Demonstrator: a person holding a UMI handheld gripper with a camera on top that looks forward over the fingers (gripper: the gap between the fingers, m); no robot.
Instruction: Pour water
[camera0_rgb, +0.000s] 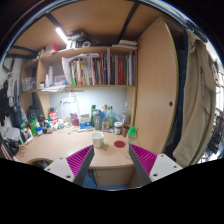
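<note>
— Two worries for us from here. Our tool (113, 160) hangs back from the tabletop (60, 148), fingers spread wide and holding nothing, pink pads (143, 157) facing each other across an open gap. The cup (98, 140) sits well ahead of them, near the middle of the tabletop, standing on its own.

— So what do we think goes wrong?

— First, clutter. Bottles (97, 116) and jars stand in a row behind the cup, and a small pink dish (120, 144) lies just to its right. If we come in off-line, a finger could knock the dish or tip a bottle. Second, the cup itself: it looks light, so a one-sided touch would likely push it over, not grip it.

— Which one holds the water?

— We cannot tell. The cup is pale, upright, slightly tapered, open at the top; whether anything is in it is hidden from us. Several bottles could be the source, but none shows a water level.

— And above?

— A shelf (95, 68) of books, well clear of our path. We judge the risk sits low, around the cup, and that a square, centred approach with the fingers kept wide would serve us best.
</note>
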